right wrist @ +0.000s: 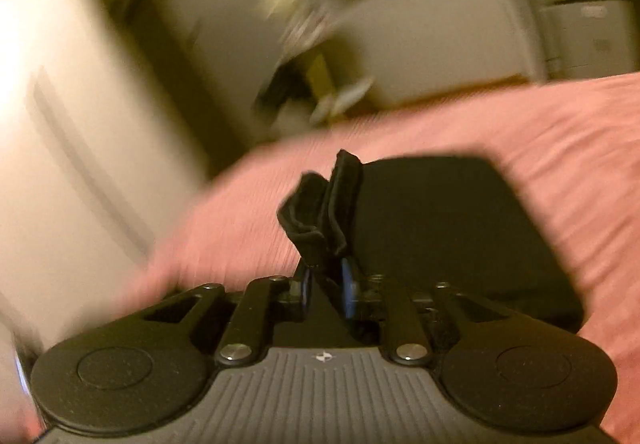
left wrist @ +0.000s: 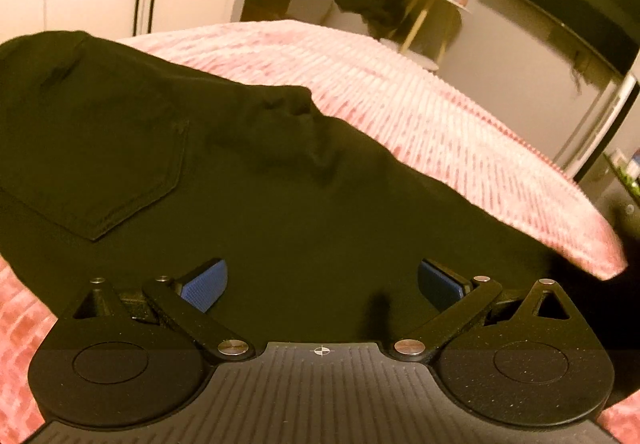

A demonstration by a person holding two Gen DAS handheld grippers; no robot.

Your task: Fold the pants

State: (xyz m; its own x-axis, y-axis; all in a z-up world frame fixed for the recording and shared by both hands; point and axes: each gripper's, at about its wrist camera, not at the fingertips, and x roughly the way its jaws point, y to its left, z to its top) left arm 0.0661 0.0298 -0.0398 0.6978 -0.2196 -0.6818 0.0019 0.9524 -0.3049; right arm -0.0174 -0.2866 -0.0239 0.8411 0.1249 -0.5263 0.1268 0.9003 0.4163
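Both tongs are matt black two-finger grippers with blue ribbed pads, each seen from its own wrist view. Left gripper [left wrist: 322, 284] has its jaws spread wide, with nothing between the pads [left wrist: 204, 284]; it hangs low over the black denim pants [left wrist: 240, 184], which spread out directly ahead of and beneath its fingers. Ahead and to the left of those fingers lies a stitched back pocket [left wrist: 100, 148], and just beyond the fingertips the cloth bunches into a rumpled ridge [left wrist: 288, 124]. Past the dark cloth, ahead and to the right, stretches the pink ribbed bedspread [left wrist: 420, 104]. Farther off, beyond the bed's edge, stands a small round table with gold legs [left wrist: 432, 16] and a dark bundle [left wrist: 372, 4] beside it; what that bundle is cannot be told. Right gripper [right wrist: 326, 284] has its jaws drawn close together, pinching a folded, hemmed edge of the pants [right wrist: 320, 204], and that edge stands up just past the fingertips. Ahead and to the right of this gripper the rest of the garment lies as a flat dark panel [right wrist: 460, 236] on the bedspread [right wrist: 560, 148]. The room beyond is smeared with blur.
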